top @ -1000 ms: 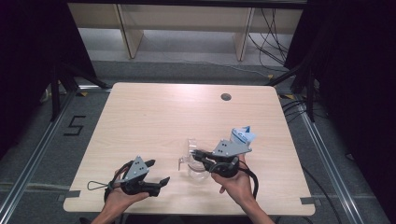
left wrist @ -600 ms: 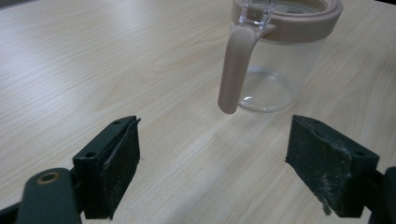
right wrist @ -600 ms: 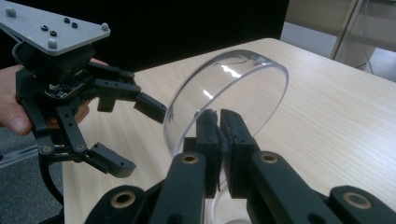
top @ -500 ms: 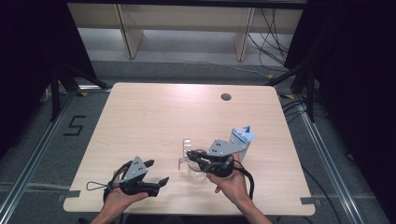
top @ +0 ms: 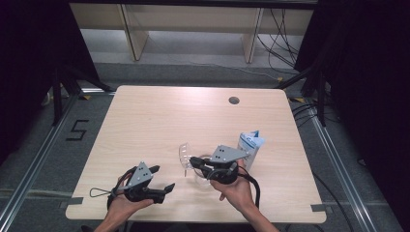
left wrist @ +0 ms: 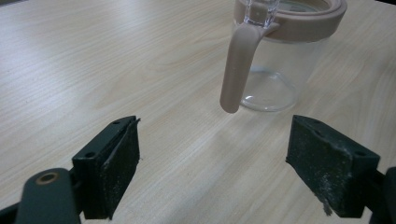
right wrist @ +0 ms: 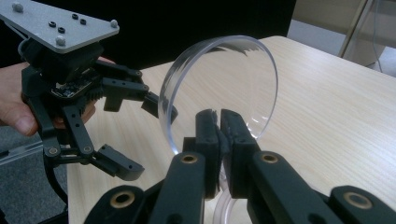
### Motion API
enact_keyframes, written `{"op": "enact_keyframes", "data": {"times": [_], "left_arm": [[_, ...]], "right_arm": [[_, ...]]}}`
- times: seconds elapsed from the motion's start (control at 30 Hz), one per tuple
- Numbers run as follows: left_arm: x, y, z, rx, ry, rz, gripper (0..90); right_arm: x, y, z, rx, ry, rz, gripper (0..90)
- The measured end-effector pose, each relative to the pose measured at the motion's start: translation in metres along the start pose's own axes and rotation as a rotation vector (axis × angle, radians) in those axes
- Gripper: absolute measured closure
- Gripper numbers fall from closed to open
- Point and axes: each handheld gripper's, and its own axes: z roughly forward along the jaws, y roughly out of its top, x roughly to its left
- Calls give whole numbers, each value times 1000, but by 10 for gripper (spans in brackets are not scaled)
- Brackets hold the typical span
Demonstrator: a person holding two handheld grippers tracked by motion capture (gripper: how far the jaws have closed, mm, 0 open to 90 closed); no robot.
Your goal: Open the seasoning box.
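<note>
My right gripper is clamped on the clear round lid and holds it up on its edge, above the table. The jar stands just past my left gripper, which is wide open with nothing in it and is the nearer one. Its handle hangs straight down, facing my left gripper. I count one lid, one jar and one blue-and-white pack.

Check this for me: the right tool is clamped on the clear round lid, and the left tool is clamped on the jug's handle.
The second part is wrong. The left tool is open and holds nothing; the jug's handle stands apart beyond its jaws, as the left gripper view shows. The right tool is indeed clamped on the clear round lid.
</note>
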Motion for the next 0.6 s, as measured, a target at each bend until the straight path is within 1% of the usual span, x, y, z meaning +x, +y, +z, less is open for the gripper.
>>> {"op": "enact_keyframes", "data": {"times": [0.03,0.07,0.1,0.17,0.2,0.23,0.27,0.3,0.33,0.37,0.4,0.43,0.47,0.5,0.53,0.57,0.6], "left_arm": [[0,0,0,-7,0,-4,167],[0,0,0,-7,0,-4,167],[0,0,0,-10,2,-8,167],[0,0,1,-10,-1,-7,167],[0,0,1,-9,-1,-6,168],[1,0,1,-10,-2,-3,167],[1,0,0,-13,1,-8,167],[1,1,0,-11,4,-6,167],[1,0,0,-12,-1,-4,167],[1,0,0,-12,-1,-4,167],[2,0,1,-12,-2,-1,167],[1,0,0,-11,0,-13,167],[1,0,0,-13,-1,-14,167],[1,0,0,-16,0,-12,167],[1,0,1,-12,-8,-28,166],[1,0,1,-12,-8,-28,167],[0,0,1,-13,-1,-23,166]], "right_arm": [[0,0,0,-6,7,11,865],[0,0,-1,-8,-2,4,863],[-1,0,-1,-3,7,7,861],[-1,0,-2,-2,2,10,858],[-2,0,-3,-4,-4,-2,855],[-2,-1,-4,-4,-3,7,850],[-3,-1,-6,-7,-3,16,825],[-5,-2,-8,-12,-17,-8,811],[-5,-3,-8,-25,-6,16,795],[-5,-3,-8,-25,-6,16,795],[-6,-3,-11,-22,-24,1,777],[-7,-4,-13,-28,-27,-4,752],[-7,-5,-18,-26,-27,26,696],[-7,-5,-18,-26,-27,26,696],[-9,-5,-23,-41,-37,6,587],[-9,-5,-23,-41,-37,6,587],[-8,-6,-30,-35,-49,35,536]]}}
